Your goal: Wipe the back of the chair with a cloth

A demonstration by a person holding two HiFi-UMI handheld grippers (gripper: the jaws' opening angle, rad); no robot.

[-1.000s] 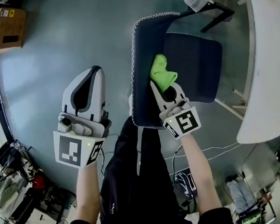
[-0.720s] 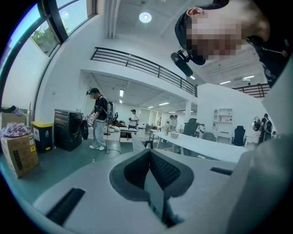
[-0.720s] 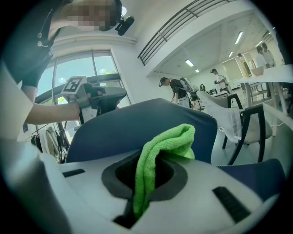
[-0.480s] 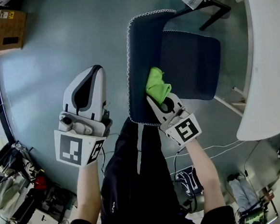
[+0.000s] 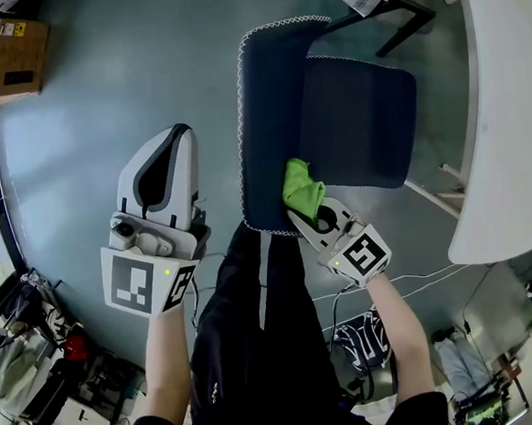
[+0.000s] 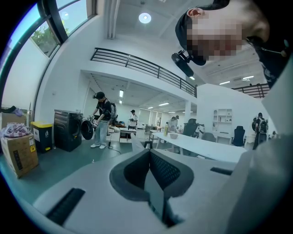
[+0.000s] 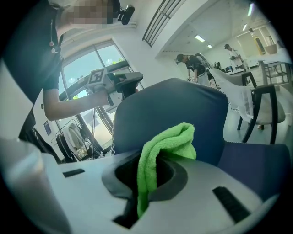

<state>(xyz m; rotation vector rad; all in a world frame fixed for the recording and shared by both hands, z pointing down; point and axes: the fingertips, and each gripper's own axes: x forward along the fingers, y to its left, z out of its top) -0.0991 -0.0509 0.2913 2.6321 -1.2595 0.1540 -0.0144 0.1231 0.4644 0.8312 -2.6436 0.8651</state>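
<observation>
Right tongs (image 5: 305, 211), cloth (image 5: 301, 186) at chair back (image 5: 262, 106)

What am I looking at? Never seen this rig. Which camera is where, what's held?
No robot: a person holds a two-jaw gripper in each hand. The head view looks steeply down from the person's head; the two gripper views look along each gripper's own jaws. The right gripper is shut on a green cloth, held at the back of a blue chair on the floor. The left gripper is shut, empty, off to the side.
</observation>
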